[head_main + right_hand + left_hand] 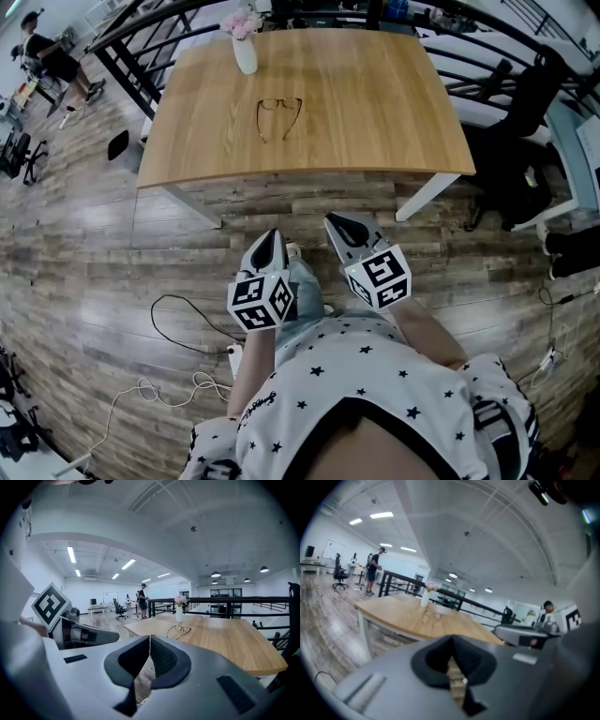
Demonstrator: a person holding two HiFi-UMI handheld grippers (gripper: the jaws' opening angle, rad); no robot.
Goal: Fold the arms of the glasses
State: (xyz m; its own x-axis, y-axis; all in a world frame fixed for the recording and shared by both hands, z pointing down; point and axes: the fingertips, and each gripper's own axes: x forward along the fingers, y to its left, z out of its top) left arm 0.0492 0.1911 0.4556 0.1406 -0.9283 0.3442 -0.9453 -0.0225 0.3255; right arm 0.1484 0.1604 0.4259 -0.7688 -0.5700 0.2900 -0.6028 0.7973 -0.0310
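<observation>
A pair of thin dark-framed glasses (pixel 278 114) lies on the wooden table (pixel 375 112) with both arms spread open toward me. The glasses (pixel 430 616) show small and far in the left gripper view, and the glasses (pixel 178 630) likewise in the right gripper view. My left gripper (pixel 270 246) and right gripper (pixel 343 228) hang side by side over the floor, well short of the table's near edge. Both are shut with nothing between their jaws.
A white vase with pink flowers (pixel 243 42) stands at the table's far left, behind the glasses. Black railings (pixel 141 37) run behind the table. A dark office chair (pixel 525 141) sits to the right. Cables (pixel 178 328) lie on the floor at my left.
</observation>
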